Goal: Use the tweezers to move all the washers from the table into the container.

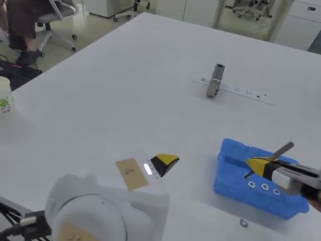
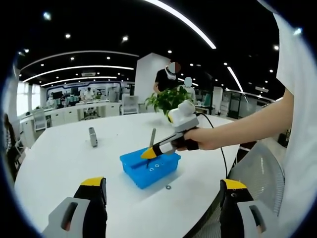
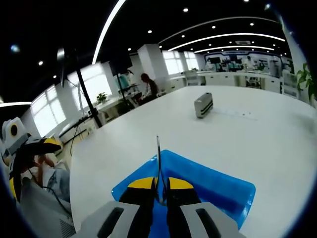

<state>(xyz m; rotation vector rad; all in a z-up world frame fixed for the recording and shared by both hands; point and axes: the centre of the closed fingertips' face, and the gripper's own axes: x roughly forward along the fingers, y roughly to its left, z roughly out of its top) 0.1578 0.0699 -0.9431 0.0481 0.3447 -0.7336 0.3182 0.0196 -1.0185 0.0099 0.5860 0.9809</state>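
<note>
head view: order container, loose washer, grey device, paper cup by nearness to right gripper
1. container, directly under the right gripper holding tweezers
2. loose washer, on the table, near side
3. grey device, mid-table
4. paper cup, far left

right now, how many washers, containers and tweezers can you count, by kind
washers: 4 (3 in the container, 1 on the table)
container: 1
tweezers: 1
total: 6
</note>
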